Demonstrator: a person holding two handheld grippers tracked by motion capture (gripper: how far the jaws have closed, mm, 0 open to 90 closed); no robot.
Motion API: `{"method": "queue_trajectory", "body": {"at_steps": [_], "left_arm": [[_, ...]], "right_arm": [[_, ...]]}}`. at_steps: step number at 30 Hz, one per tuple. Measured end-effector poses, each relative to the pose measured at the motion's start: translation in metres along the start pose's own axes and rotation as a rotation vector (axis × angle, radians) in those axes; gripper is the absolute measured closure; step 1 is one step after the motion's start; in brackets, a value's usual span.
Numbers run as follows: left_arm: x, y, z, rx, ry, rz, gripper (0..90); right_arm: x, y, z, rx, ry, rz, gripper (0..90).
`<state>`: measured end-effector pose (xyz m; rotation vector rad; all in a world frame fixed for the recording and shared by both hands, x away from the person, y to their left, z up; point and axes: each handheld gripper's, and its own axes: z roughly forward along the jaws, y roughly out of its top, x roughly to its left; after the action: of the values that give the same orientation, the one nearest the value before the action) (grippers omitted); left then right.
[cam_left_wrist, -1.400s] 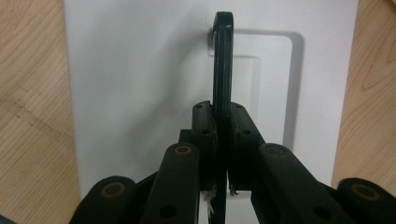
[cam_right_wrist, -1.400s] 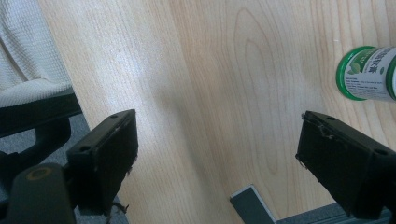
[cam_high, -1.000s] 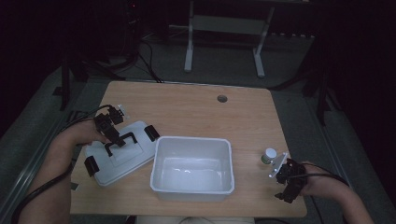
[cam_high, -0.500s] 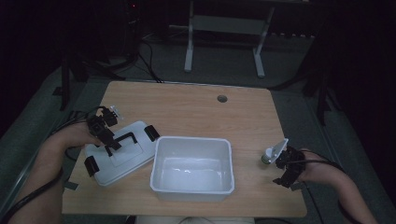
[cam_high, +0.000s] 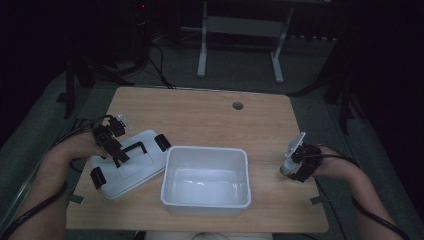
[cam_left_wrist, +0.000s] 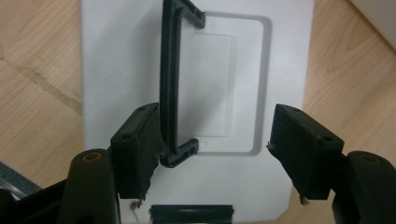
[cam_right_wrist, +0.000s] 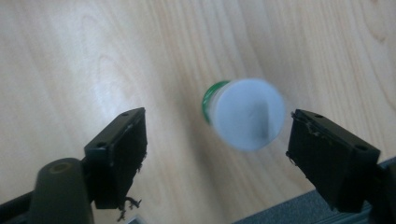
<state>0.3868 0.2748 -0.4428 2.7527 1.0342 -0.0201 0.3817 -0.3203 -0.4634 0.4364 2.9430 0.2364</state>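
The small white-capped bottle with a green base stands at the right of the high view near the worktop edge, between the jaws of the right gripper, which have just been closing without yet pressing it. At the left, the flat white plastic lid lies beside the rectangular tub; the left gripper is released, one jaw against the black handle.

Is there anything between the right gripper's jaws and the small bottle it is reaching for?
Nothing visible stands in the way. The small bottle already sits between the jaws of the right gripper, which have just been closing; the pads do not press on it yet.
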Motion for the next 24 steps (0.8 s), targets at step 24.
{"method": "queue_trajectory", "body": {"at_steps": [24], "left_arm": [[-0.001,0.0,0.005,0.012,0.004,0.012,33.8]], "right_arm": [[-0.017,0.011,0.024,0.057,0.022,-0.046,49.8]]}}
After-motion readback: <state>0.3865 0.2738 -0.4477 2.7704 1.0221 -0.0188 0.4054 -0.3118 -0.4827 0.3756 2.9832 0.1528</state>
